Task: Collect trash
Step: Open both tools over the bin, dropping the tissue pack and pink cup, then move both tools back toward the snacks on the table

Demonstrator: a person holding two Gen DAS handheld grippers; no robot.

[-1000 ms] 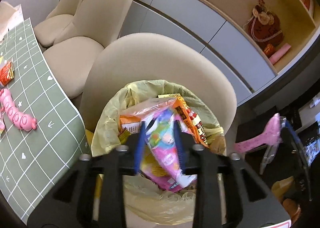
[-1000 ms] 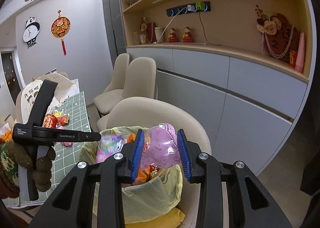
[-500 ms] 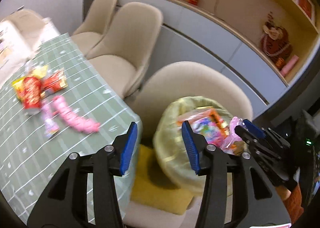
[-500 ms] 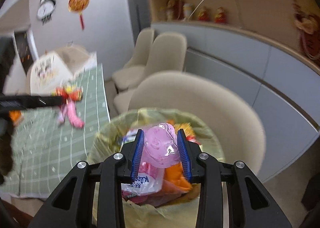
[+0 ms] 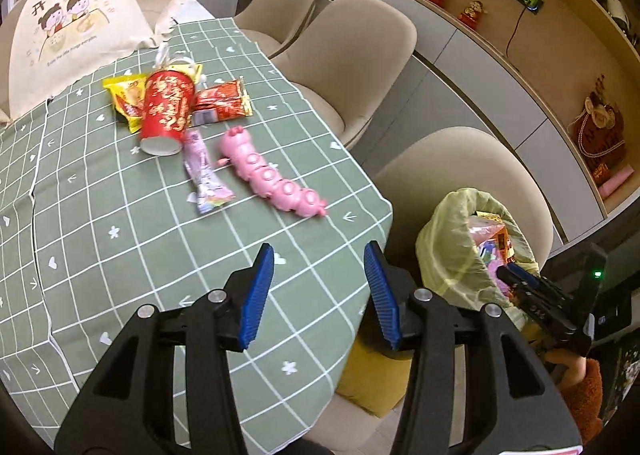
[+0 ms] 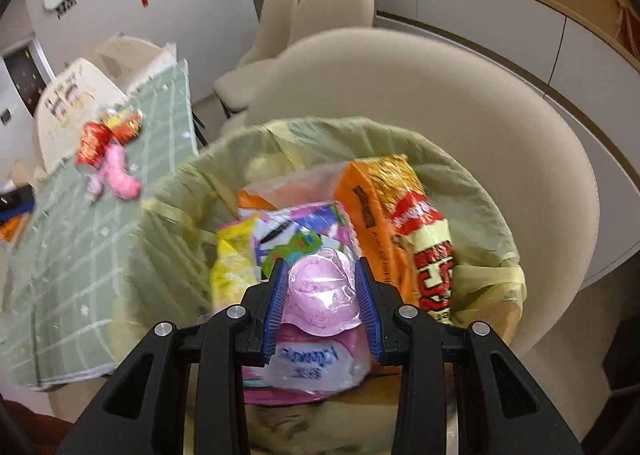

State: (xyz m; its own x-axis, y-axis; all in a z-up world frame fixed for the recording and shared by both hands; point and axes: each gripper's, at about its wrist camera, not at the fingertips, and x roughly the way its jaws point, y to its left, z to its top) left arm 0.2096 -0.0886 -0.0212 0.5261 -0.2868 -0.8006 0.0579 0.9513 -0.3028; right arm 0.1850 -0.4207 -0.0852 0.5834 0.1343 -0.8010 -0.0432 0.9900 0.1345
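My left gripper (image 5: 318, 287) is open and empty above the near corner of the green checked tablecloth (image 5: 120, 255). Ahead of it lie a pink caterpillar-shaped wrapper (image 5: 272, 175), a purple sachet (image 5: 202, 171), a red paper cup (image 5: 166, 113) on its side, a red packet (image 5: 222, 103) and a yellow packet (image 5: 126, 95). My right gripper (image 6: 320, 299) is shut on a pink plastic package (image 6: 320, 295) just above the full yellow-green trash bag (image 6: 480, 195). The bag (image 5: 452, 247) and right gripper (image 5: 536, 295) also show in the left wrist view.
Beige chairs (image 5: 352, 55) stand along the table's right side; the trash bag rests on the nearest one (image 5: 460, 159). A cushion with a cartoon print (image 5: 76, 27) sits at the table's far end. Grey cabinets and shelves (image 5: 500, 67) line the wall.
My left gripper let go of its colourful wrapper in the bag, opened, and swung left over the table. My right gripper moved down over the bag with the pink package still held.
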